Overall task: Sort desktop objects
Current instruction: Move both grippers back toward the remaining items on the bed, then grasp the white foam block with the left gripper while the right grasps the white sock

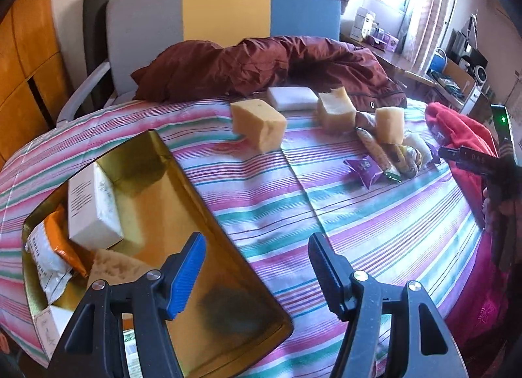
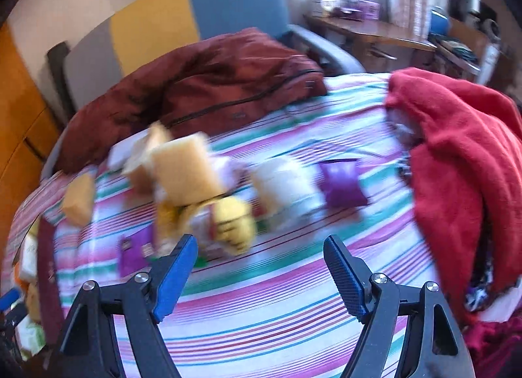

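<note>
Step in hand looks like the reach for the next item: both tools empty, nothing between the fingers

left gripper: jaws apart, empty, over the striped cloth at the right edge of the gold tin tray. Tray already holds a white box, an orange-and-white packet and a sponge piece, so sorting is partly done

right gripper: jaws wide apart, empty, aimed at the snack pile. That view is motion-blurred, so exact item edges are hard to read

Still loose on the cloth:
- yellow sponge block, nearest the tray
- white sponge behind it, against the maroon jacket
- two more sponge chunks
- purple snack packet and a long wrapped bar just beside it
- in the right view a yellow wrapped snack sits closest to the fingers, a second purple packet further right near the red fleece

Next move, my guess: right gripper drops onto the yellow snack or a purple packet. Pile is touching and overlapping, so straddle one item only, close on its narrow side, lift clear before carrying it to the tray. Soft wrappers may slip or drag a neighbour along
</note>
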